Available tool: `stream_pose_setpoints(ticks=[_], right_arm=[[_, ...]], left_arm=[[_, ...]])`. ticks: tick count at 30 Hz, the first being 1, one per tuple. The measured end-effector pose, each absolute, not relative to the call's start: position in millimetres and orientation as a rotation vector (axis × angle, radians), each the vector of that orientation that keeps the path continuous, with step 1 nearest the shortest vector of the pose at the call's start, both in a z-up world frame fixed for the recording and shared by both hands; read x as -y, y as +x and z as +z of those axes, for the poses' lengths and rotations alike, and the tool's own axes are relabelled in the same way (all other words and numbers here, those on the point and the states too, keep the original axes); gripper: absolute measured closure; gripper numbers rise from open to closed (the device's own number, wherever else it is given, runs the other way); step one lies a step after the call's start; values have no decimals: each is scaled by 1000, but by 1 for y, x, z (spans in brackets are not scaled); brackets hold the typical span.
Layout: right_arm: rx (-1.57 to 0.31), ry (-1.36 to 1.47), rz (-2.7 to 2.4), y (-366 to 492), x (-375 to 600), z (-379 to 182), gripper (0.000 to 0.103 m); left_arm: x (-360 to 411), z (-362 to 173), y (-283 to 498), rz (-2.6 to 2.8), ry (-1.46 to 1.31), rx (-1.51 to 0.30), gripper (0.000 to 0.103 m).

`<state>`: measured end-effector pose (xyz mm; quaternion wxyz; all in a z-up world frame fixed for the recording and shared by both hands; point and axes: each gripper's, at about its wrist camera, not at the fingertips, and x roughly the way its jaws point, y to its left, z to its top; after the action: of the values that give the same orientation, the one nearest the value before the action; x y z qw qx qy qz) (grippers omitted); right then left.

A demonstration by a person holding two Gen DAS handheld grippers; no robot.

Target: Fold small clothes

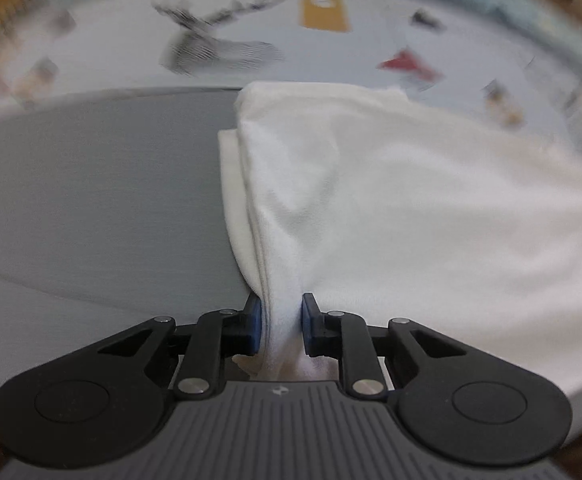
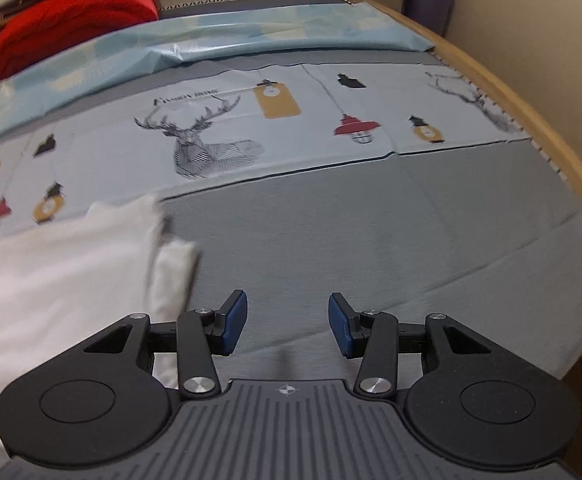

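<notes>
A white garment [image 1: 391, 200] lies on the grey bed sheet [image 1: 91, 200], filling the right half of the left wrist view. My left gripper [image 1: 281, 322] is shut on a bunched edge of the garment, and the cloth rises from its blue pads in folds. In the right wrist view the same white garment [image 2: 59, 280] lies at the left, blurred. My right gripper [image 2: 288, 322] is open and empty, just right of the garment and above the grey sheet [image 2: 371, 240].
A pale cloth printed with a deer [image 2: 199, 144] and lanterns covers the far part of the bed. A light blue cover [image 2: 251, 36] lies behind it. A red bundle [image 2: 71, 20] sits far left. A wooden bed rail [image 2: 531, 120] runs along the right.
</notes>
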<state>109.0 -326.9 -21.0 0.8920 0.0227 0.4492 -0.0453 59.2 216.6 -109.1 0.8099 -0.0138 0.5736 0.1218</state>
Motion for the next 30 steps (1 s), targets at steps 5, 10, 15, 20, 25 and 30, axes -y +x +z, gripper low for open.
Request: stream_pose_setpoints(ticks=[5,10,15,20,25,30], right_arm=[[-936,31,-42,113,310,-28,56],[-928,25,-24,111,313,-36,56],[-934,48,-24,113,328,-42,56],[-936,90,-31,113,339,-43,56],[-932,188,-14,114,345,-42,56],[-949,287,107,118,334,-42,56]], left_arm=[[-213,-91,59,277,10,-1207,83],[-202,-63,69,132,-254,-1124,85],[-140,-40,91,-108,-422,-1075,85],[-49,-31,114,-359,-524,-1063,85],[24,-40,134,-497,-594,-1092,80],[16,-31,129,-506,-569,-1051,70]])
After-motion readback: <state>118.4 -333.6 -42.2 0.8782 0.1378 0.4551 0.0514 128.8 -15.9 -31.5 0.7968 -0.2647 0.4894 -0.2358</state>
